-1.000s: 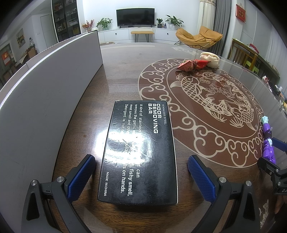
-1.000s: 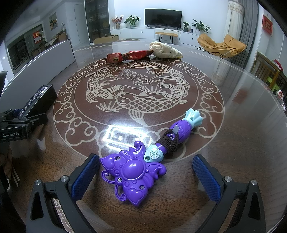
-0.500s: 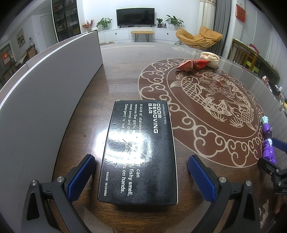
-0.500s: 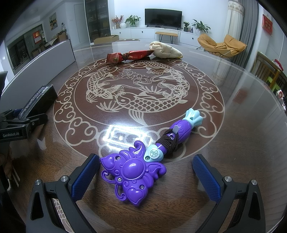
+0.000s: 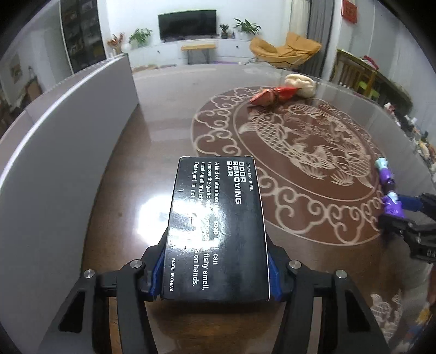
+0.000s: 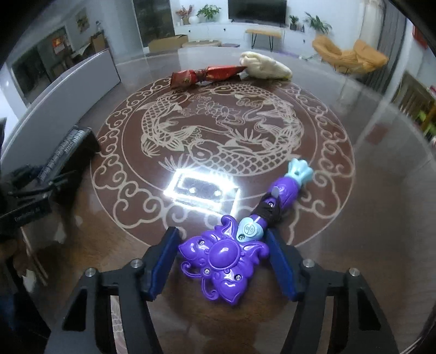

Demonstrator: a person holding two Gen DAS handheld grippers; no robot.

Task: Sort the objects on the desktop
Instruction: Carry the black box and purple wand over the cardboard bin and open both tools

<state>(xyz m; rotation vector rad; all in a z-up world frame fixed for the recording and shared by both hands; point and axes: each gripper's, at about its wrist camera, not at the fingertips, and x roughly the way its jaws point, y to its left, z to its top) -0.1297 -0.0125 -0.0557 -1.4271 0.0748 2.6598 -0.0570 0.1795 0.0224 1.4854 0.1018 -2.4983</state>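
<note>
I am clamping the black box (image 5: 218, 226) between my left gripper (image 5: 216, 275) pads; glare is hiding part of its "ODOR REMOVING BAR" text. Right of the box, my right gripper (image 6: 224, 261) is closing on the purple toy wand (image 6: 231, 253), contact unclear.

table: dark brown glossy top (image 5: 163, 130) w/ cream koi-and-cloud medallion (image 6: 218, 130)
light: bright rect. glare of a ceiling lamp on tabletop (image 6: 203, 192)
left side: long grey panel (image 5: 54, 152) along table edge
far wall: white, black tv (image 5: 188, 26) over low white cabinet (image 5: 174, 51)
plants: several pots on cabinet (image 5: 246, 26)
seating: mustard lounge chair (image 5: 286, 49) rt of cabinet
curtain: grey, rt of tv (image 5: 317, 27)
shelf: dark glass-front unit, far left (image 5: 81, 30)
</note>
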